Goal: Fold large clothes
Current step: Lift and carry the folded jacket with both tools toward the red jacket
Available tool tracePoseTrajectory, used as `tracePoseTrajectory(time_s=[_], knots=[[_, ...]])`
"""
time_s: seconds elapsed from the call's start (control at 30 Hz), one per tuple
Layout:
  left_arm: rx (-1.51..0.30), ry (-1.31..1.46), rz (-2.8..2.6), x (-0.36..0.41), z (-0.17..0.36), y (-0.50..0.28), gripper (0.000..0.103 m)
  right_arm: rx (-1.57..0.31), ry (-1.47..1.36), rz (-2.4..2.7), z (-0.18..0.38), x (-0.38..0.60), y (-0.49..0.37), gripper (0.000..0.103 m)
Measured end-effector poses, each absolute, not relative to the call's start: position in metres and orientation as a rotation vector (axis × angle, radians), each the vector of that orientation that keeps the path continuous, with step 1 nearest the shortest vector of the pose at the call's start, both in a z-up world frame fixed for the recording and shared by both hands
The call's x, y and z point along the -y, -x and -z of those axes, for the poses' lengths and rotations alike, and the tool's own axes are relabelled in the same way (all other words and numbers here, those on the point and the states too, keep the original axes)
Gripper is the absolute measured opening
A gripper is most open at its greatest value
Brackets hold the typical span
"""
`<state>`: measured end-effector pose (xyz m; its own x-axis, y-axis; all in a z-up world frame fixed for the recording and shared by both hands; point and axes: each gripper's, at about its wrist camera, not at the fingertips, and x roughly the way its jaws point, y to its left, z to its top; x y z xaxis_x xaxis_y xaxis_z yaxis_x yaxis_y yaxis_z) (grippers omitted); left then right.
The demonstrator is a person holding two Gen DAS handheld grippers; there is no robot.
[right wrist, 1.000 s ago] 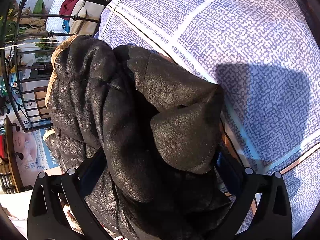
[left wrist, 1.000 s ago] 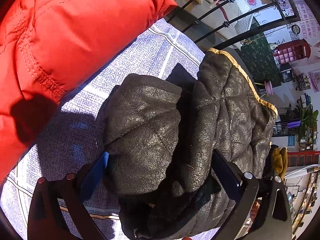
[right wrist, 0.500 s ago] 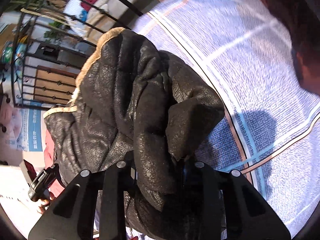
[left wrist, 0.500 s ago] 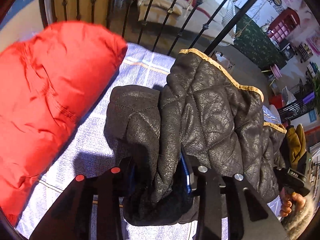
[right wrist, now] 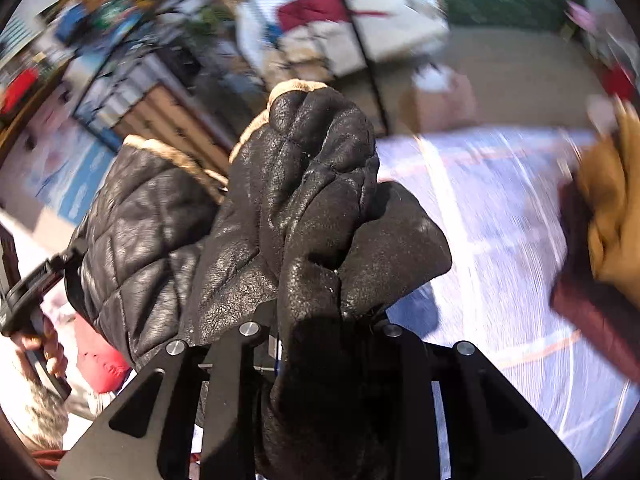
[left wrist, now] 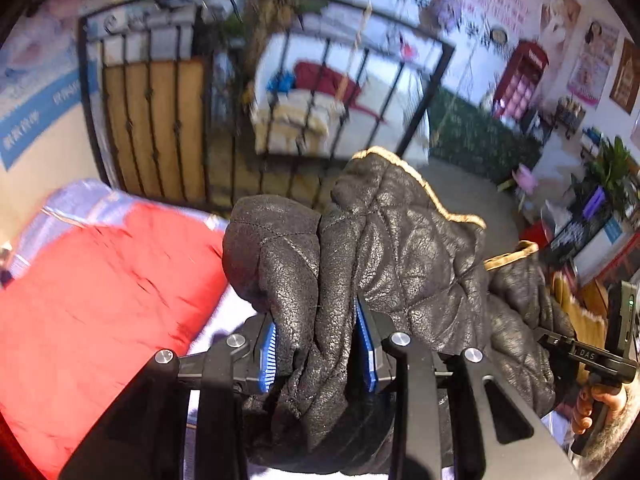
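Observation:
A black quilted leather jacket (left wrist: 404,252) with tan trim hangs bunched between both grippers, lifted off the bed. My left gripper (left wrist: 318,344) is shut on a thick fold of it, its blue pads (left wrist: 267,350) pressed against the leather. My right gripper (right wrist: 320,332) is shut on another fold of the same jacket (right wrist: 292,208), which hides its pads. The right gripper's handle and the hand holding it show in the left wrist view (left wrist: 592,360); the left gripper's handle shows in the right wrist view (right wrist: 28,296).
A red puffy jacket (left wrist: 96,300) lies on the lilac patterned bedsheet (right wrist: 500,240) to the left. A yellow and dark red garment (right wrist: 604,240) lies at the right. A black iron bed rail (left wrist: 248,92) stands behind, with room clutter beyond.
Both grippers closed on the black jacket and lifted it up off the bed. The views tilted up toward the rail and room.

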<state>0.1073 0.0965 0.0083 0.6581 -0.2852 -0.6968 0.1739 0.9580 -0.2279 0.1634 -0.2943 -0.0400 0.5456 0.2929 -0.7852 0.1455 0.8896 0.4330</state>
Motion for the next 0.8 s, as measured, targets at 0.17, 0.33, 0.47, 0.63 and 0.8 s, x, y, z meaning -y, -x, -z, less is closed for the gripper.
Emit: tracePoseTrajectory(time_s=[0.17, 0.33, 0.47, 0.63, 0.8], knots=[[-0.657, 0.178, 0.122, -0.168, -0.076, -0.057, 0.032, -0.896, -0.416, -0.272, -0.02, 0.24, -0.208, 0.025], [-0.522, 0.23, -0.16, -0.264, -0.123, 0.024, 0.032, -0.807, -0.327, -0.559, -0.075, 0.143, -0.268, 0.025], [-0.501, 0.3, -0.399, -0.328, -0.114, 0.076, 0.033, -0.781, -0.27, -0.811, -0.093, 0.04, -0.332, 0.026], [-0.655, 0.475, -0.569, -0.407, -0.014, 0.092, 0.034, -0.996, -0.298, -0.91, -0.033, -0.085, -0.429, 0.034], [-0.717, 0.733, -0.623, -0.453, 0.091, 0.101, 0.044, -1.331, -0.097, -0.658, 0.09, -0.175, -0.462, 0.049]])
